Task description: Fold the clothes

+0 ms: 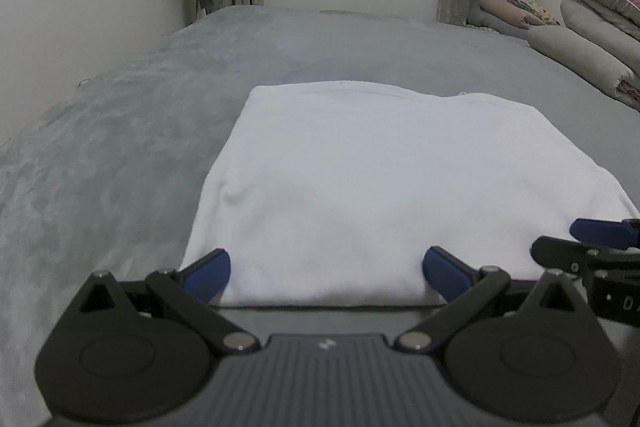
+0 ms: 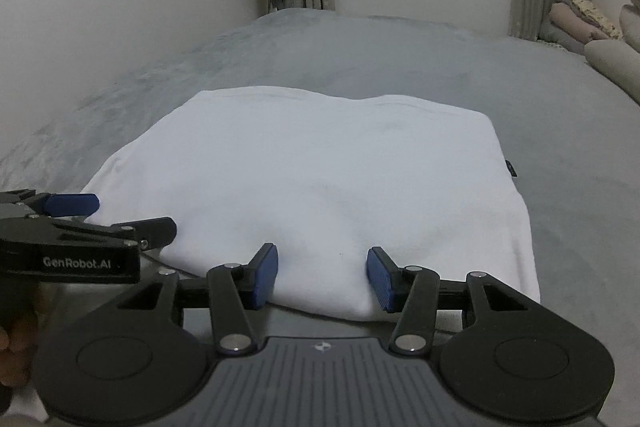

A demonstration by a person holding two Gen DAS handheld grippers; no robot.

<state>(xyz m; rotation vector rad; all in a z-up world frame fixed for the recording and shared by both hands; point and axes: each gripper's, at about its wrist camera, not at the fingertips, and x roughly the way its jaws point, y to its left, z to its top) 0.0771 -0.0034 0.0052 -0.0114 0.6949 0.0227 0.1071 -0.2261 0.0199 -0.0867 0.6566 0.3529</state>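
A: Left wrist view. White garment [image 1: 384, 195] lies flat on the grey bed [image 1: 120, 147], folded to a neat rectangle, near edge at six o'clock. Left gripper [image 1: 326, 273] has jaws spread wide, one pad on either side of that near edge, gripping nothing.

B: Why there?

A: My guess: lined up to pinch the hem for another fold. Right gripper [image 1: 600, 233] peeks in at three o'clock.

B: Right wrist view?

A: Same garment [image 2: 320, 179], centred. Right gripper [image 2: 322, 277] has jaws partly open, straddling the near edge, nothing clamped. Left gripper [image 2: 72, 205] at nine o'clock, beside the cloth's corner. Folded bedding [image 2: 612, 55] sits at two o'clock, clear of the work.
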